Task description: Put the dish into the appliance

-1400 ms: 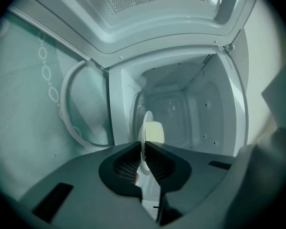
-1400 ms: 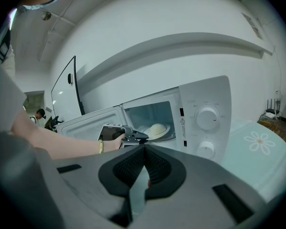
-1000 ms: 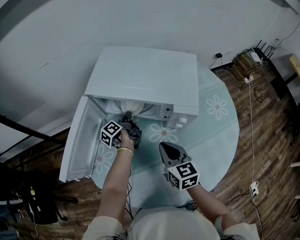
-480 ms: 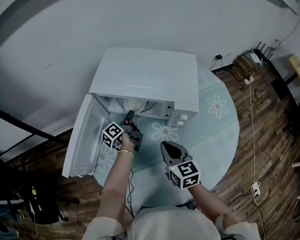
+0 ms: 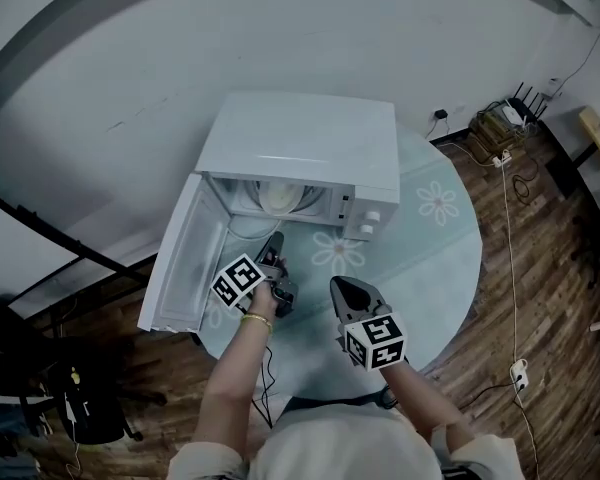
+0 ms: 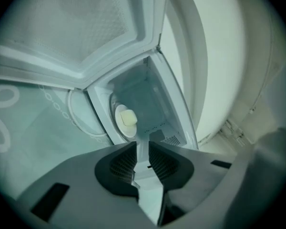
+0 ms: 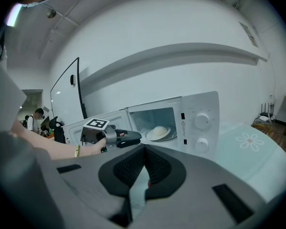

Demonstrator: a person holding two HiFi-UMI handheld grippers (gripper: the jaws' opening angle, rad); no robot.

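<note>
The white microwave [image 5: 300, 143] stands on the round table with its door [image 5: 180, 263] swung open to the left. A pale dish [image 5: 280, 196] with a pale lump on it lies inside the cavity; it also shows in the left gripper view as the dish [image 6: 126, 119] and in the right gripper view as the dish [image 7: 158, 132]. My left gripper [image 5: 274, 250] hovers just outside the opening. Its jaws [image 6: 142, 149] have just been closing, stand a narrow gap apart and hold nothing. My right gripper [image 5: 346, 290] hangs over the table in front of the control knobs, its jaws [image 7: 144, 149] shut and empty.
A light-blue cloth with flower prints [image 5: 435, 213] covers the table. The open door juts out past the table's left edge. Cables and a power strip [image 5: 500, 128] lie on the wooden floor at the right. A white wall rises behind the microwave.
My left gripper has drawn back out of the microwave's mouth toward the person and rolled; the dish stays inside. The right gripper has drifted slightly.
</note>
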